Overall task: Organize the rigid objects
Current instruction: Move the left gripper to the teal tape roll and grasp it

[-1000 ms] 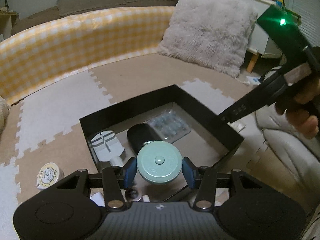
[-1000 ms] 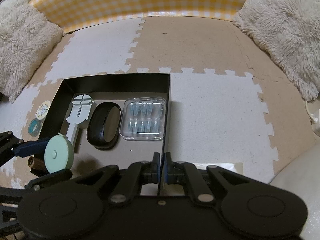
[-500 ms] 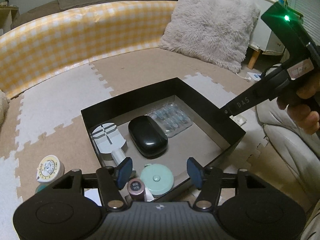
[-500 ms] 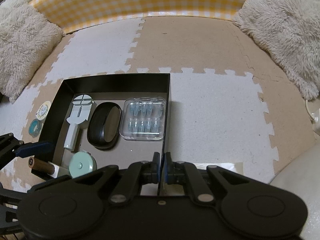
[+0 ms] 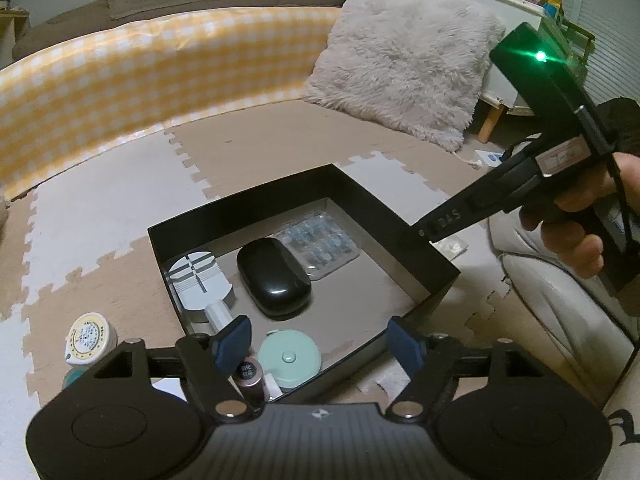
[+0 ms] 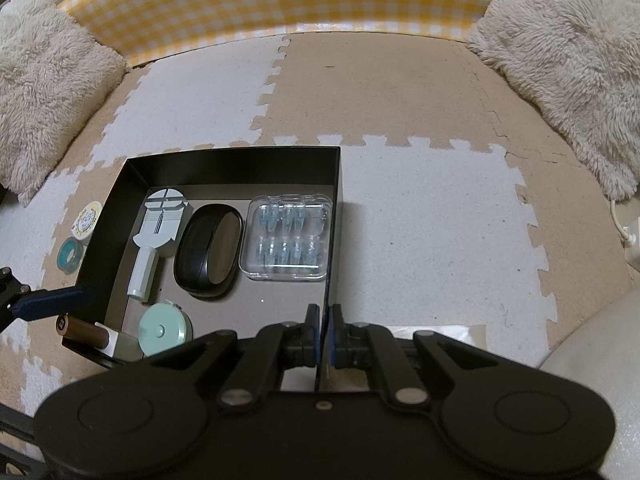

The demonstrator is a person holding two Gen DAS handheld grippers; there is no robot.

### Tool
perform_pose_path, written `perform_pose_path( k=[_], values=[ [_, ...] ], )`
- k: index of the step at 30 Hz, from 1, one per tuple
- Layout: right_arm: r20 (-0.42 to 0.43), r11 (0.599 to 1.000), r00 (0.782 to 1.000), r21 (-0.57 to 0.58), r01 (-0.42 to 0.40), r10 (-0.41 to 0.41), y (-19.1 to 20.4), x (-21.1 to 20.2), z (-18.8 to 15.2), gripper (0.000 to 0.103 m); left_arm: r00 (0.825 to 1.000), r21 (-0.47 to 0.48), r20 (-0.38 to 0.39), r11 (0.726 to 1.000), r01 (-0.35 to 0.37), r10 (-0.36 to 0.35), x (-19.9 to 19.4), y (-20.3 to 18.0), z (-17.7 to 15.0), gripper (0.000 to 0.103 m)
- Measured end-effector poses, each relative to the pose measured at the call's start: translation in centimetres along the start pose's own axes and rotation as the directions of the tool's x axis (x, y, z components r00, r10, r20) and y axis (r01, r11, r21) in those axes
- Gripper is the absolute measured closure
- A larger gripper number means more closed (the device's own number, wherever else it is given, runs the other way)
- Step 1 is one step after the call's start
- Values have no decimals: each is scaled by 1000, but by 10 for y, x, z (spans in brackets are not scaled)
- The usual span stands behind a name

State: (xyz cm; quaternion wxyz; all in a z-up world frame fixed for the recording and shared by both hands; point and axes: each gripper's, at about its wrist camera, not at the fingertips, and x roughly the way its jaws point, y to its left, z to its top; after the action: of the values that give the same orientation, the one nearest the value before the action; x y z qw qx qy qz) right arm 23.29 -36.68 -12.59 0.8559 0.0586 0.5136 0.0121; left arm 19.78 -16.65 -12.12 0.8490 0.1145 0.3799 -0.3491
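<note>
A black open box [image 5: 392,204] [image 6: 232,154] sits on the foam mat. Inside lie a grey watch tool [image 5: 200,280], a black oval case [image 5: 274,276], a clear case of blue pieces [image 5: 318,244], a brown tube [image 5: 250,376] and a mint round tape measure [image 5: 290,358] [image 6: 162,330] flat in the near corner. My left gripper [image 5: 320,338] hovers just above the mint disc; its jaws are opening and nothing is between them. My right gripper [image 6: 325,332] [image 5: 424,234] is shut on the box's right wall.
Outside the box's left wall lie a yellow-white round tape [image 5: 90,336] [image 6: 86,218] and a teal ring [image 6: 70,254]. Fluffy cushions [image 5: 400,52] [image 6: 568,52] and a yellow checked bumper [image 5: 120,68] ring the mat. A person's hand [image 5: 576,220] holds the right gripper.
The left gripper let go of the mint tape measure, which now lies on the box floor in the near corner. Its jaws have spread wider and drawn back slightly. The right gripper has not moved.
</note>
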Motion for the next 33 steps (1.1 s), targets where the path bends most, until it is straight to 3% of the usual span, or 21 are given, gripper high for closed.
perform_pose_path(
  k=[9, 19, 33],
  values=[
    [0, 1000, 1000, 0, 0, 0, 0, 0, 0, 98, 999, -14, 35, 1000, -1, 2, -13, 4, 9, 10],
    [0, 1000, 1000, -2, 1, -1, 0, 0, 0, 98, 988, -103, 109, 990, -97, 108, -40, 45, 22, 0],
    [0, 1000, 1000, -14, 11, -11, 1, 0, -1, 99, 957, -299, 86, 924, -240, 276, -45, 121, 0, 0]
  ],
)
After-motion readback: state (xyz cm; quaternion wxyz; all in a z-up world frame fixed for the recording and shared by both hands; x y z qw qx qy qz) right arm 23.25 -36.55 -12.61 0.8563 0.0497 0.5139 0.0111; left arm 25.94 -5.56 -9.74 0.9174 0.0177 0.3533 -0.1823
